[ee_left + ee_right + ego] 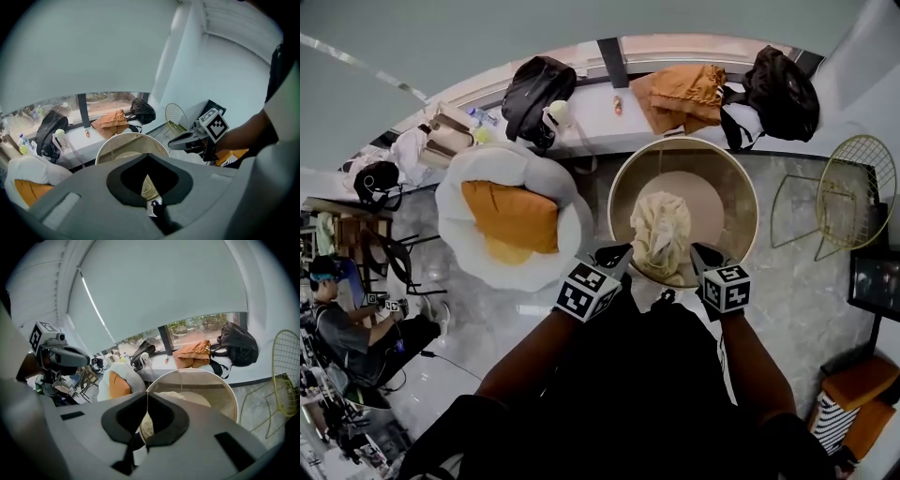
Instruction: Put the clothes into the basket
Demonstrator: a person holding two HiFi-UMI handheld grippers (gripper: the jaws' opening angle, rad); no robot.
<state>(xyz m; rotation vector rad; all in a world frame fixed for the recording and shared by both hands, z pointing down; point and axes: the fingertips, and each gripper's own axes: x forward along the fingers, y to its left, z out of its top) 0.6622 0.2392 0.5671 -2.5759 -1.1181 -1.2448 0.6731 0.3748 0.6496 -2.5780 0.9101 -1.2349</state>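
The marble floor [787, 281] is carrying the round basket [727, 178] centrally, a white cushion seat [478, 173] sitting left, a wire chair [853, 178] right

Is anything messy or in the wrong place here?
Yes. An orange garment lies crumpled on the ledge beside a black bag, not in the basket. The cream cloth stands bunched up at the basket's near side instead of lying flat.

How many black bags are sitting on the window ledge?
2. The left bag lies left of the window post; the right bag sits at the right end beside the orange clothes. None seems hidden.
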